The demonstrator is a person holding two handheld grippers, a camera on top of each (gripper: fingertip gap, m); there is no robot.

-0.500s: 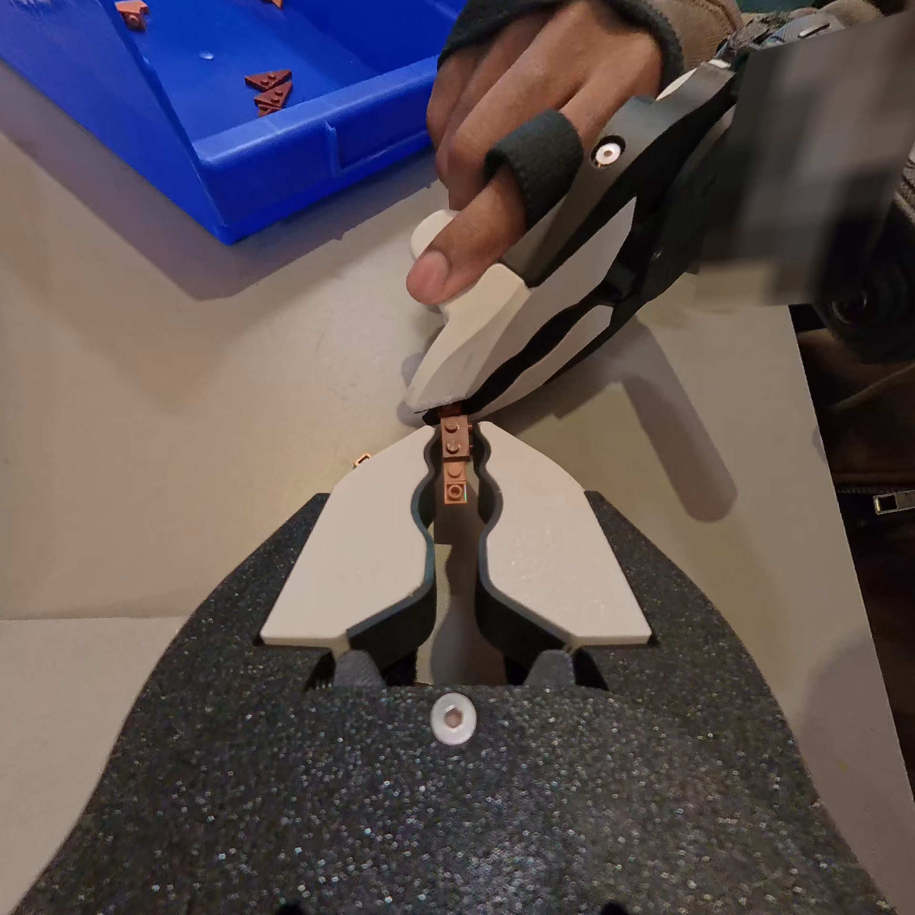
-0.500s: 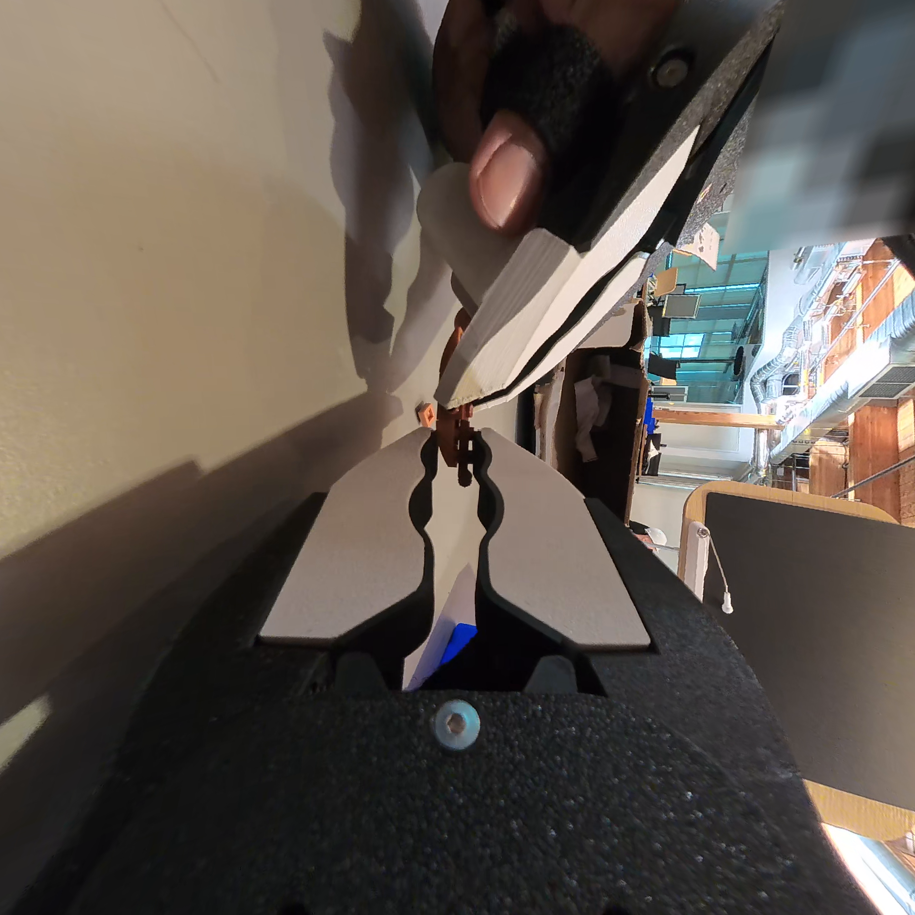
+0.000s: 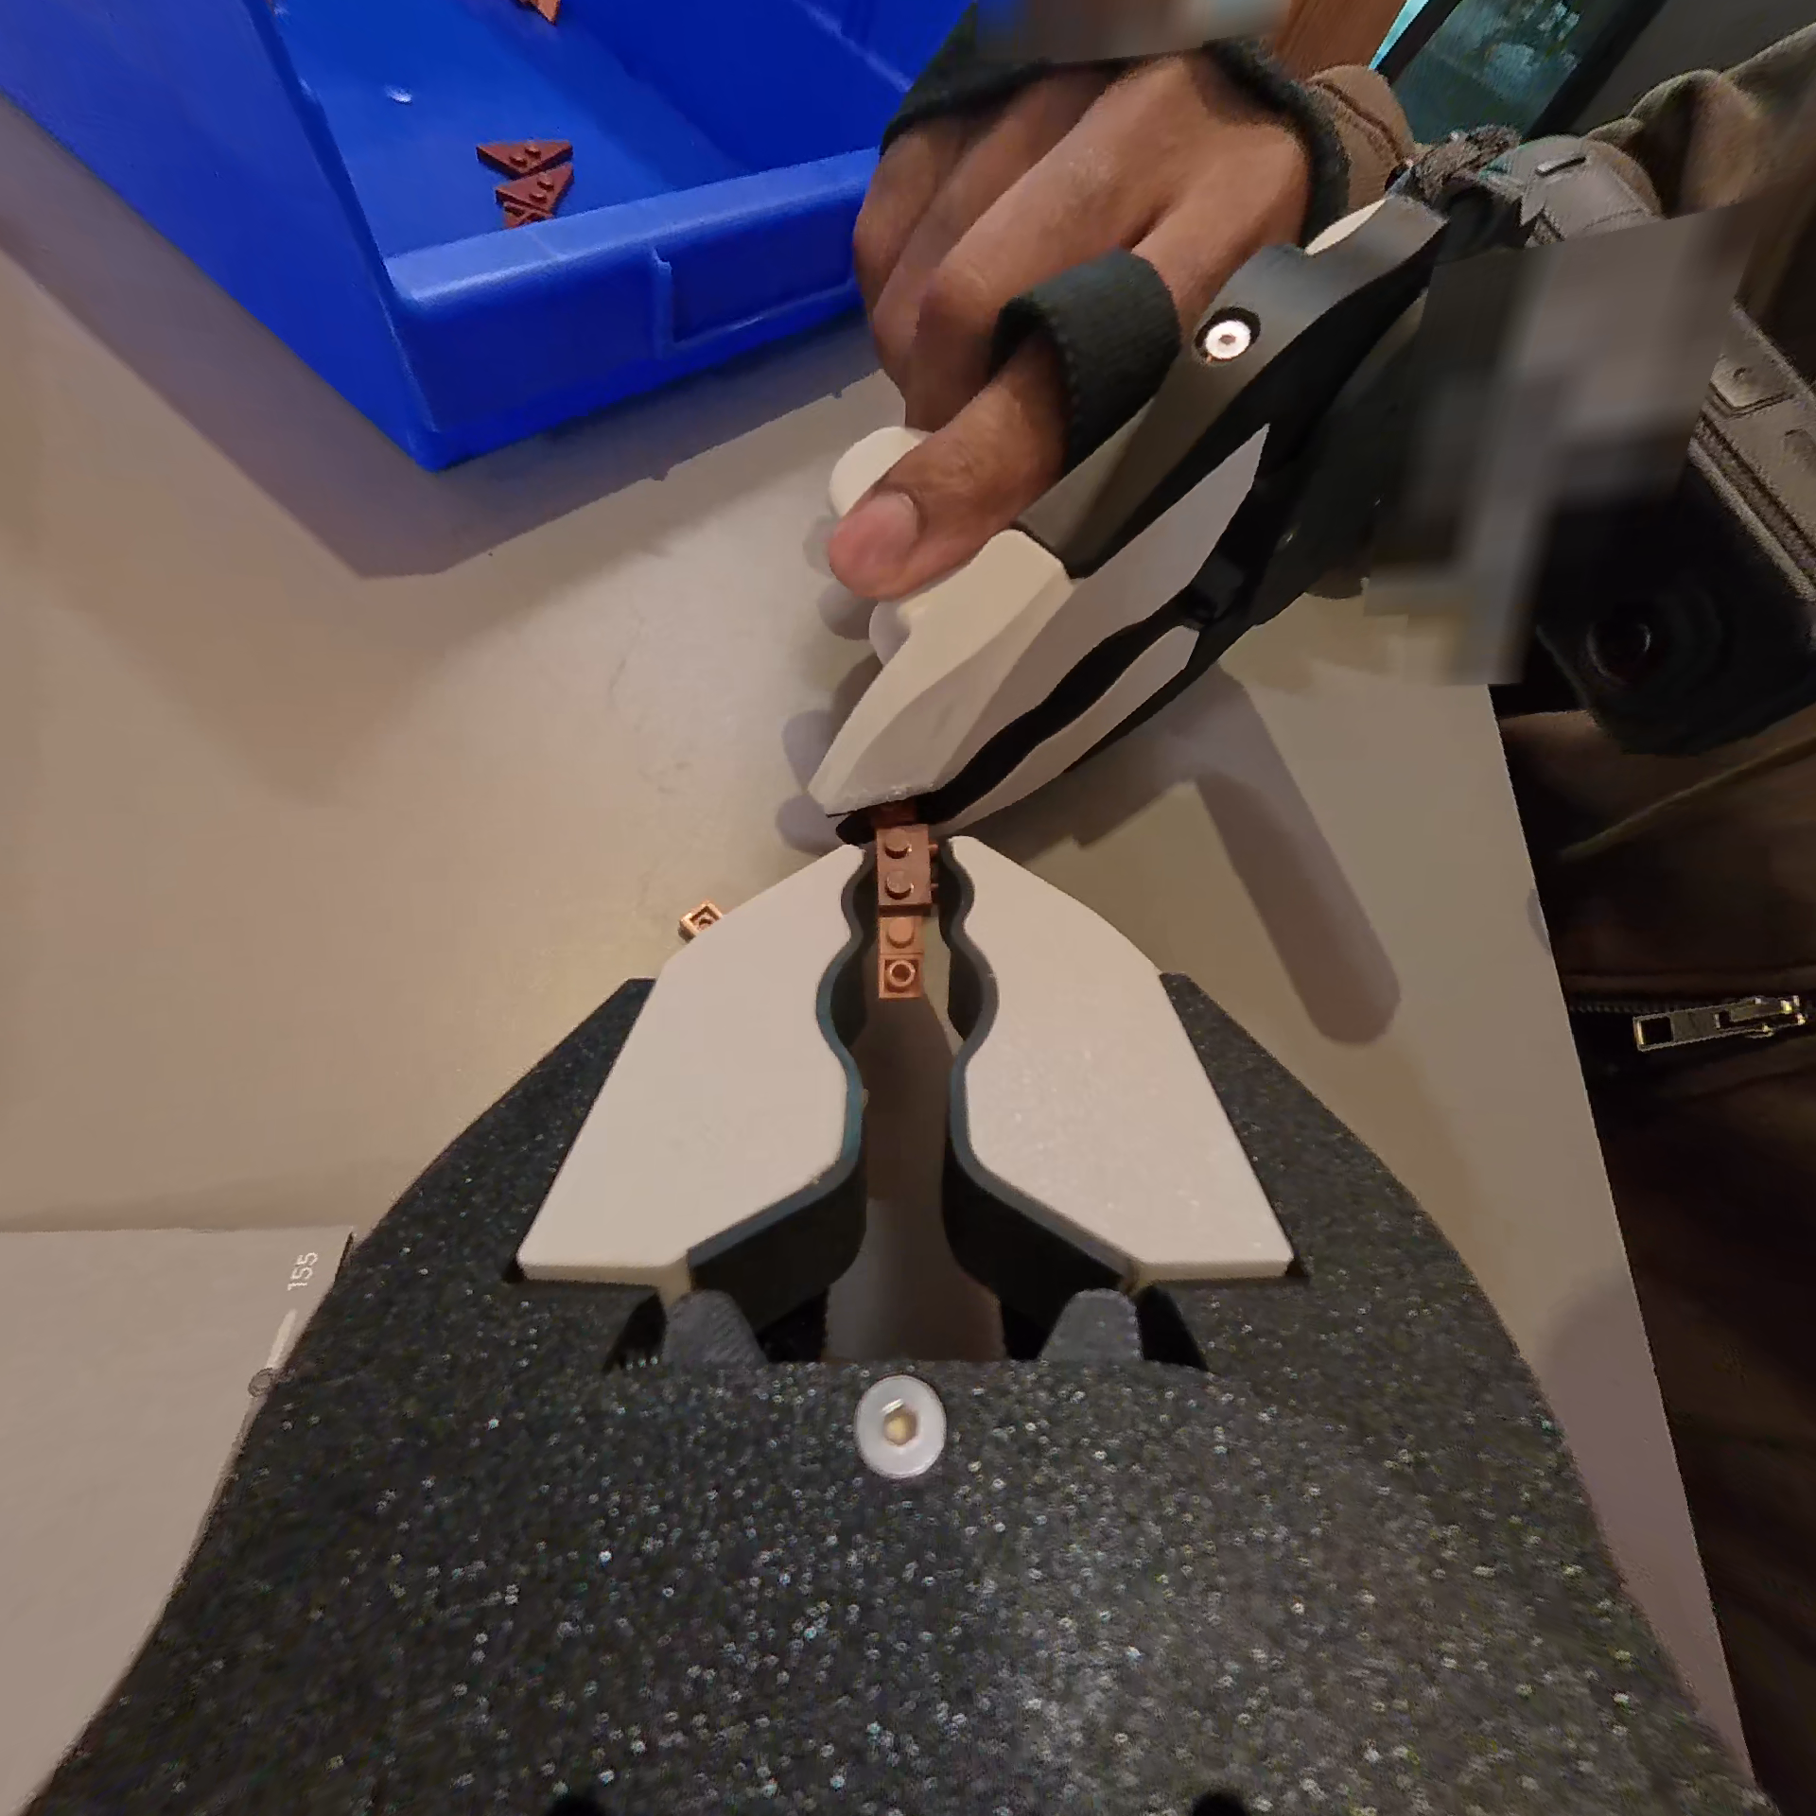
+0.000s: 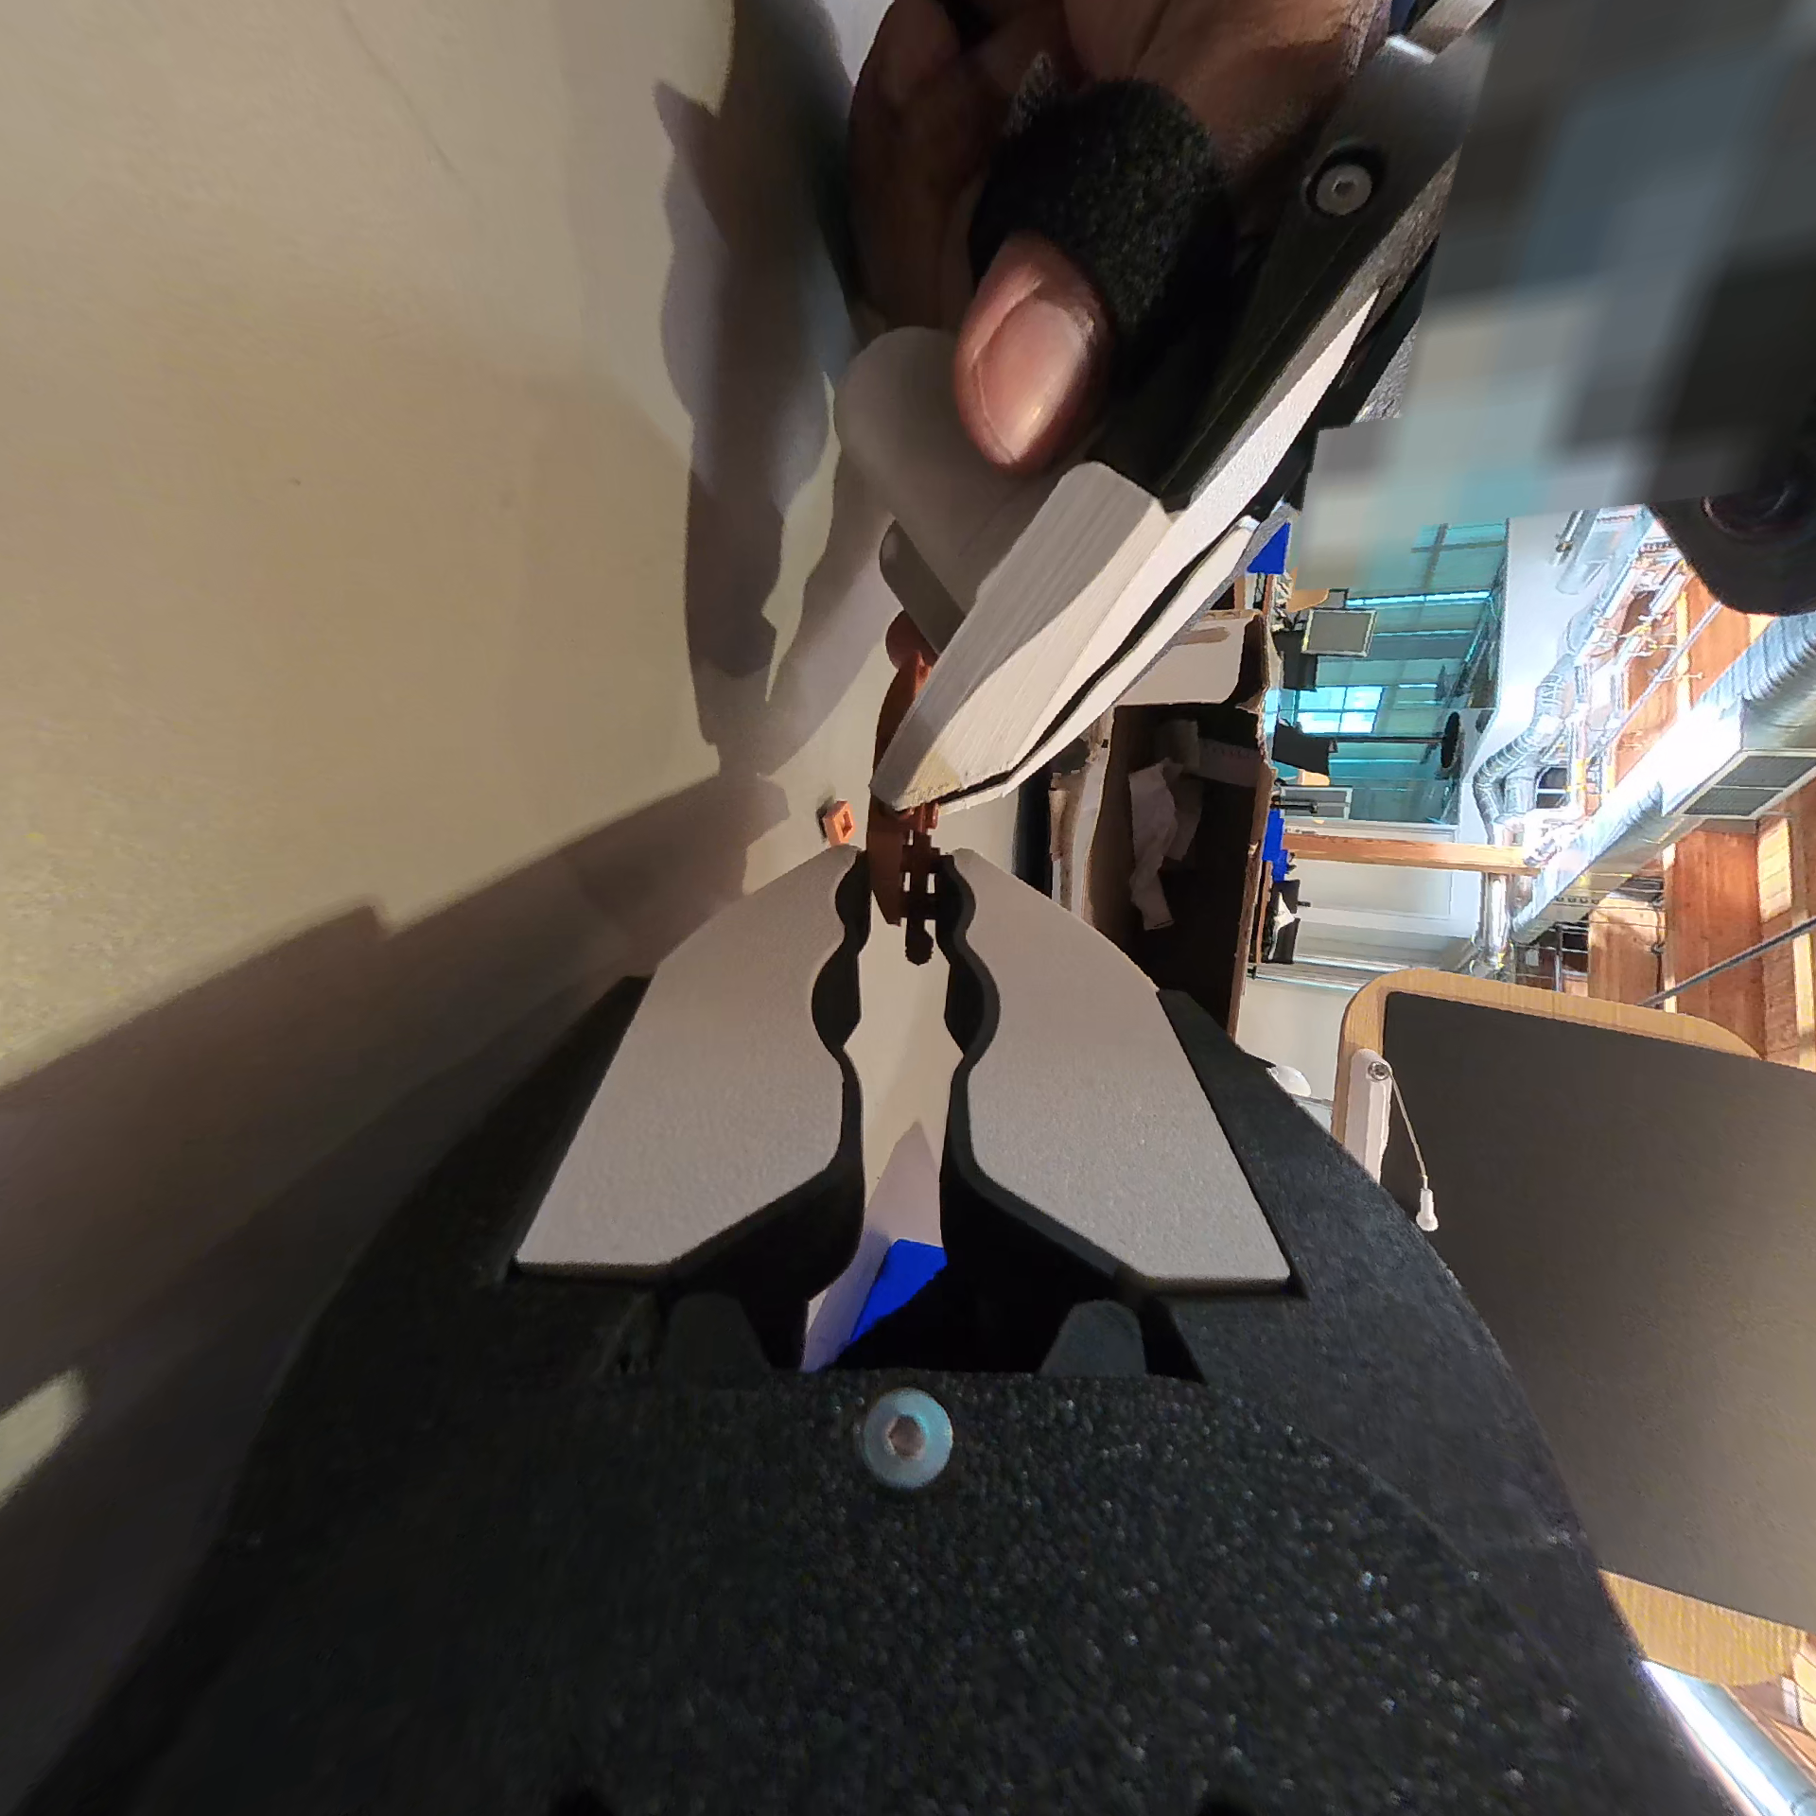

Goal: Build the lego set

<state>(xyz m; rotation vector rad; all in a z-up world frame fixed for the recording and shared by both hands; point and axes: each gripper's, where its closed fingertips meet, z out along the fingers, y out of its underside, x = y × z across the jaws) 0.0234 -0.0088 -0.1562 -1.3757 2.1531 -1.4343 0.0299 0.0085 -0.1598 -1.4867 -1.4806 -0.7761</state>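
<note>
Left gripper [image 3: 902,870] clenched on brown brick assembly [image 3: 901,924] — small studded plates stacked in row, both pads pressed on its sides. Right gripper [image 4: 909,870] also clamped on same assembly [image 4: 899,875], tip to tip with left gripper, meeting it from far end. Hand [image 3: 1042,324] with black finger strap rests on right gripper. 1 loose tan plate [image 3: 702,919] on table [image 3: 344,786], just left of assembly. Blue bin [image 3: 550,295] beyond assembly, upper left — brown wedge plates [image 3: 529,177] inside.
</note>
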